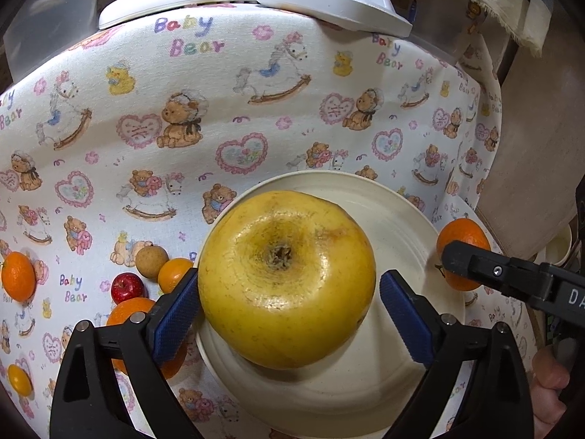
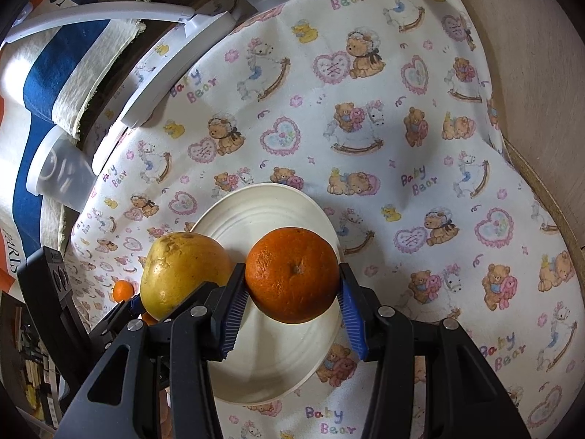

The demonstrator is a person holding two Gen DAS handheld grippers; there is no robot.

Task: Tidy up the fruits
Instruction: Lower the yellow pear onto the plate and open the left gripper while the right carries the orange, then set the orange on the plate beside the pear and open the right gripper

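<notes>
A large yellow apple (image 1: 287,278) rests on the cream plate (image 1: 395,219). My left gripper (image 1: 289,314) is open around it; the left pad (image 1: 175,314) is near its side and the right pad (image 1: 402,318) stands apart. My right gripper (image 2: 292,311) is shut on an orange (image 2: 292,274) and holds it over the plate (image 2: 256,212), beside the yellow apple (image 2: 182,270). The orange (image 1: 462,237) and a right finger (image 1: 475,267) show at the plate's right edge in the left wrist view.
Loose fruit lies left of the plate: a small red apple (image 1: 126,287), a brown round fruit (image 1: 151,261), several oranges (image 1: 18,276) and a small yellow one (image 1: 20,378). A white lamp base (image 1: 329,3) and a clear container (image 2: 58,172) stand at the cloth's far edge.
</notes>
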